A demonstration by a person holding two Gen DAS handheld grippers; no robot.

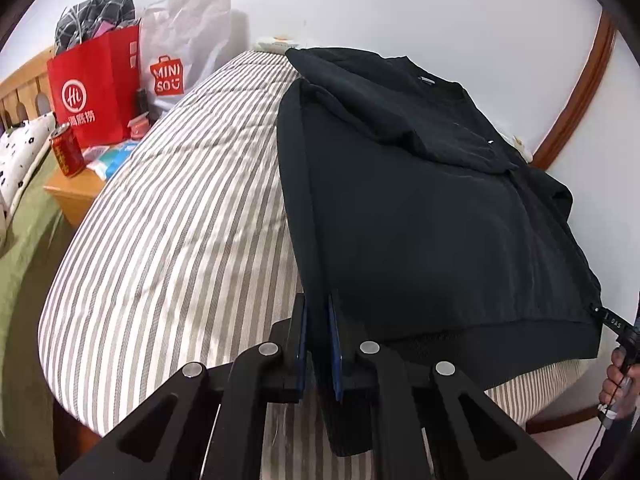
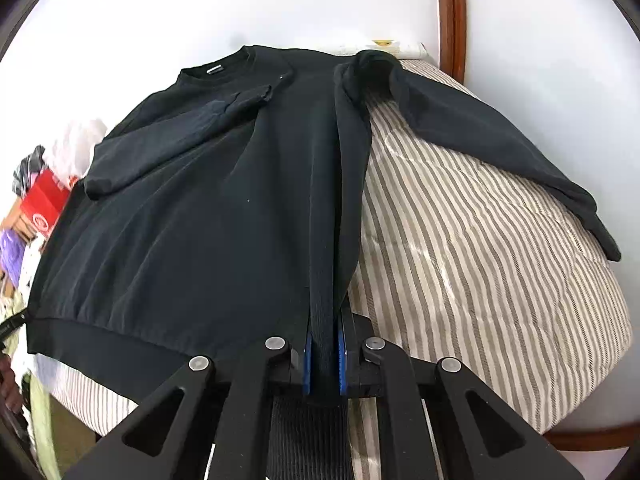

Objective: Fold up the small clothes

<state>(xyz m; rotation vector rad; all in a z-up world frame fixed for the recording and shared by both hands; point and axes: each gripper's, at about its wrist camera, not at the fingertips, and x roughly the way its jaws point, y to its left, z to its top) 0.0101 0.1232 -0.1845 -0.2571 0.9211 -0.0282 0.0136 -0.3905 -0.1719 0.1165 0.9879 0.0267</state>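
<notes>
a black long-sleeved sweatshirt (image 2: 208, 208) lies spread on a bed covered with a grey-and-white striped quilt (image 1: 180, 216), its neck toward the white wall (image 2: 280, 0) and its ribbed hem at the near edge of the bed. the left gripper (image 1: 317, 308) is closed on the hem at one bottom corner, the dark fabric pinched between its blue-padded fingers (image 1: 333, 320) and hanging below them. the right gripper (image 2: 325, 340) is clamped the same way on the hem at the other bottom corner, a band of ribbed cloth running down between its fingers (image 2: 307, 354). in the right wrist view one sleeve is folded across the chest, while the other sleeve lies stretched out over the quilt toward the bed's far side. in the left wrist view a hand (image 1: 618, 376) shows at the right edge, wrapped around a handle with a cable. beyond the bed, a small wooden nightstand (image 1: 74, 196) carries a red can (image 1: 66, 150), a red paper bag (image 1: 98, 84) and a white miniso bag (image 1: 180, 52); something checked, possibly clothing, sticks out of the red bag.
</notes>
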